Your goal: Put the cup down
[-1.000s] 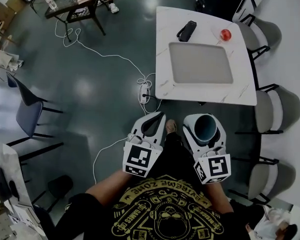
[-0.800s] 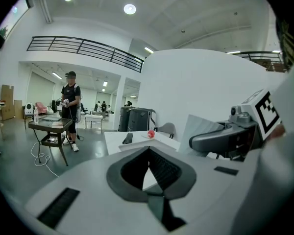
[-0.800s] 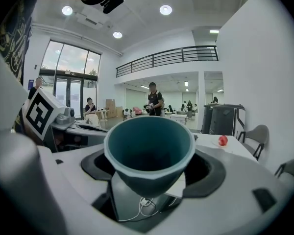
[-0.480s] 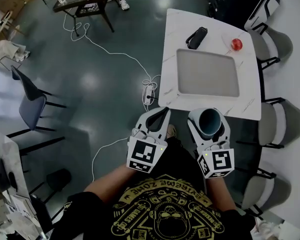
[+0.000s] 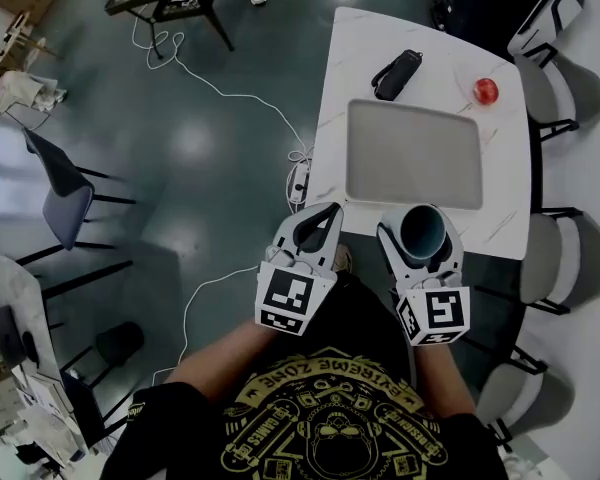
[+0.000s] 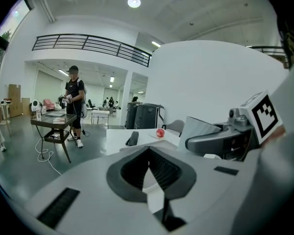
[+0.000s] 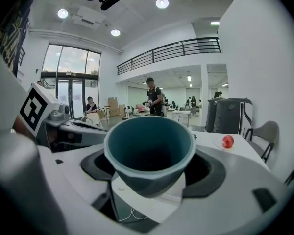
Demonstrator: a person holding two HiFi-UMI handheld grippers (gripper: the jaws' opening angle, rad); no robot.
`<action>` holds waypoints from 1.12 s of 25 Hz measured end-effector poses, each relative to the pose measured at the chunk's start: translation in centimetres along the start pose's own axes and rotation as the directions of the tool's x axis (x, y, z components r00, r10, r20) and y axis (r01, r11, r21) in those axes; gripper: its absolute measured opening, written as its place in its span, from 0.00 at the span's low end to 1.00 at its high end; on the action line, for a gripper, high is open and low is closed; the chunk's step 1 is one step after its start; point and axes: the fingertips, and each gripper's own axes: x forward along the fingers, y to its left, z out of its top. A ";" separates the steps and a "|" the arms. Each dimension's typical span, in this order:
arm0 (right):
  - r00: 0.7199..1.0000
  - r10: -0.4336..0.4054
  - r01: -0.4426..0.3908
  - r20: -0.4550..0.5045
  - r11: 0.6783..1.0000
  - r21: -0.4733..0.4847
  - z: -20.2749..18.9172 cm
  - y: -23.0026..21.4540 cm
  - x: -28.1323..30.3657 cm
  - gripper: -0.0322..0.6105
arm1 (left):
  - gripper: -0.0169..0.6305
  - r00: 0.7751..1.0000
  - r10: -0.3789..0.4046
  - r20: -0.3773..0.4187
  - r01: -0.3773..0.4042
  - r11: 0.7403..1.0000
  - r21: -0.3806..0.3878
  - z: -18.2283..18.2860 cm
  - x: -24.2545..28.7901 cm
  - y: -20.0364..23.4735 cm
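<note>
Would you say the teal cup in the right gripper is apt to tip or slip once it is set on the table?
The cup tapers to a narrower base than its wide rim, so it may tip if nudged. It looks rigid and empty, probably light. Its smooth wall could slip in the right gripper if the hold loosens.

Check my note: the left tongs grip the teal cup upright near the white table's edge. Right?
Wrong tongs: the right tongs grip the teal cup upright near the white table's edge, as the right gripper view shows. The left tongs are shut, empty.
</note>
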 end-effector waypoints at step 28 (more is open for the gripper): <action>0.991 0.106 -0.105 -0.081 0.994 0.013 -6.9 -6.5 10.8 0.64 | 0.04 0.971 0.118 -0.208 -0.130 0.991 -0.043 -7.3 9.6 3.1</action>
